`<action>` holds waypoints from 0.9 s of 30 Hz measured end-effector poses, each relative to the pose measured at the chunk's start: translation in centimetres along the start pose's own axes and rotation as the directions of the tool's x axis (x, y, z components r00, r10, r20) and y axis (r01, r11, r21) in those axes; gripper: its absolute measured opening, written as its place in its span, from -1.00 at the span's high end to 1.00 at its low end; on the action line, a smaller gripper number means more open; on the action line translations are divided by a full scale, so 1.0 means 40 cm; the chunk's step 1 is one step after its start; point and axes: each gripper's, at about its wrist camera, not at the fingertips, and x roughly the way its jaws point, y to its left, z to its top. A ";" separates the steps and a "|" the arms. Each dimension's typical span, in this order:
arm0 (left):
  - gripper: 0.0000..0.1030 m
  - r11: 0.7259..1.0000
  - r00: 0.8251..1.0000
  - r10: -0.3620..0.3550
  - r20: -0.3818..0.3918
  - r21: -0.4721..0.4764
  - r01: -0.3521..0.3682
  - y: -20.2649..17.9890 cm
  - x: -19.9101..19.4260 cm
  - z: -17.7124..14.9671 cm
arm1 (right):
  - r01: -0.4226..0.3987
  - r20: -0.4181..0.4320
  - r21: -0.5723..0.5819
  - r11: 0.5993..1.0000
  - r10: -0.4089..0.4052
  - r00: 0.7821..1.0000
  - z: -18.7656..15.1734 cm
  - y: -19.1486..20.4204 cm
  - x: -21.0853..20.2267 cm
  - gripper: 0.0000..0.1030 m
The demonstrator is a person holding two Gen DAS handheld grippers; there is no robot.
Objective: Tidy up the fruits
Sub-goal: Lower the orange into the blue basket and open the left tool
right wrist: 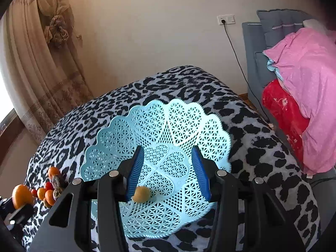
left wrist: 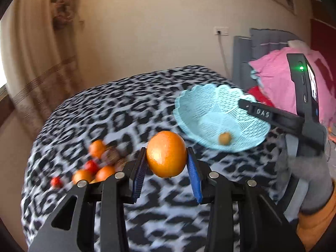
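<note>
Left hand-held gripper (left wrist: 166,163) clamps a large orange (left wrist: 166,154) between its blue pads, holding it above the leopard-print blanket (left wrist: 117,105), short of the basket. Right hand-held gripper (right wrist: 168,168) hangs over the basket with its jaws partly apart and nothing pressed between them; in the left view only its black body and one finger show, reaching in over the basket's rim, held by a grey-gloved hand (left wrist: 306,178) with an orange cuff.

Largest in view is the blanket, black blotches on pale ground, covering a bed-like top. To the right stands a grey upholstered headboard (right wrist: 252,63), with a pink quilt (right wrist: 304,73) piled over a red one (right wrist: 283,113). Beige curtains (right wrist: 42,63) hang at the left, tied back.

On the blanket sits the light blue lattice basket (right wrist: 184,126), scalloped at the edge. Inside it, on the floor near the front, lies one small yellowish fruit (right wrist: 141,194), just by the right gripper's left pad; whether they touch I cannot tell.

Left of the basket, well apart from it, a loose cluster of fruit (left wrist: 92,168) rests on the blanket: small oranges, a few little red ones and some brown ones, blurred in the left view.
</note>
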 end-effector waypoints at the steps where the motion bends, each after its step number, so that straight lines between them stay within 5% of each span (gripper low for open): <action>1: 0.27 1.000 1.000 -0.022 -0.005 0.008 0.022 -0.018 0.021 0.015 | 0.000 0.007 0.005 1.000 0.000 1.000 0.003 -0.003 -0.005 0.06; 13: 0.26 0.988 0.982 -0.153 -0.114 -0.023 0.151 -0.122 0.211 0.079 | 0.002 0.064 0.053 0.999 -0.006 0.998 0.031 -0.035 -0.045 -0.11; 17: -0.24 0.990 0.986 -0.138 -0.098 -0.034 0.136 -0.122 0.216 0.081 | -0.003 0.074 0.069 0.998 -0.003 0.997 0.037 -0.043 -0.053 -0.15; 27: -0.53 0.993 0.993 -0.103 -0.053 -0.064 0.099 -0.072 0.177 0.086 | -0.024 0.092 0.083 0.996 0.016 0.996 0.037 -0.042 -0.065 -0.35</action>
